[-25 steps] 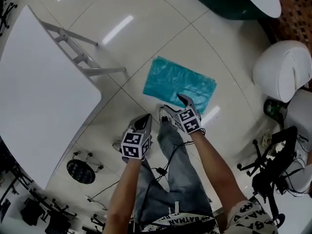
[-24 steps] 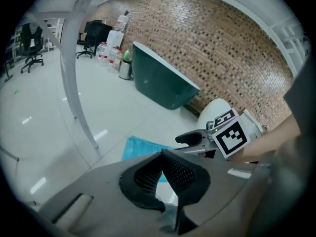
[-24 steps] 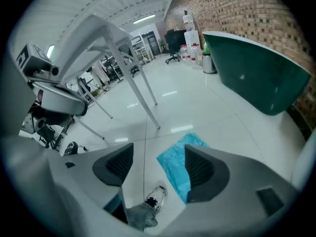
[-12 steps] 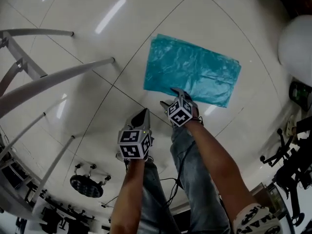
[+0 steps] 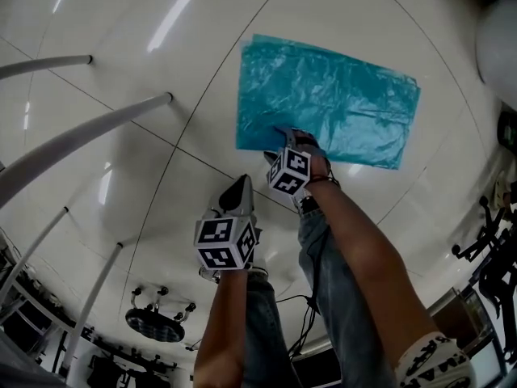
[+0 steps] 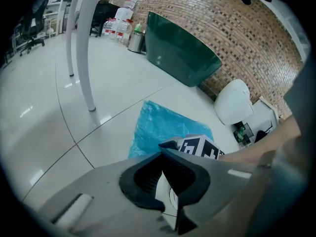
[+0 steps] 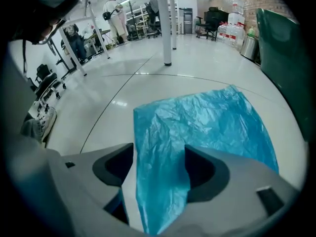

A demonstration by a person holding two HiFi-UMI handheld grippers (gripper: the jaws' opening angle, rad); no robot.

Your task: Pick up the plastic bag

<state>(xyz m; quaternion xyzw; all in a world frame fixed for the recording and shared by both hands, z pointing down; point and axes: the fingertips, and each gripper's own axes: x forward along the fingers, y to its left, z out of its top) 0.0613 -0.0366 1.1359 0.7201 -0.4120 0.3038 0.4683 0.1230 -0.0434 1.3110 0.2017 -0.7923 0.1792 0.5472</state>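
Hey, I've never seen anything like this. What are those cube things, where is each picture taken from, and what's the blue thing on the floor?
A person holds a hand tool in each hand: a gripper with two fingers and a marker-patterned cube. One picture comes from a camera on the person's head, looking down; the other two from a camera riding on each gripper. On the tiled floor lies a flat blue plastic bag, near white legs. The right gripper is at the bag's near edge, fingers apart with a fold of bag between them, not pinched yet. The left gripper hangs over the floor, fingers together, holding nothing.
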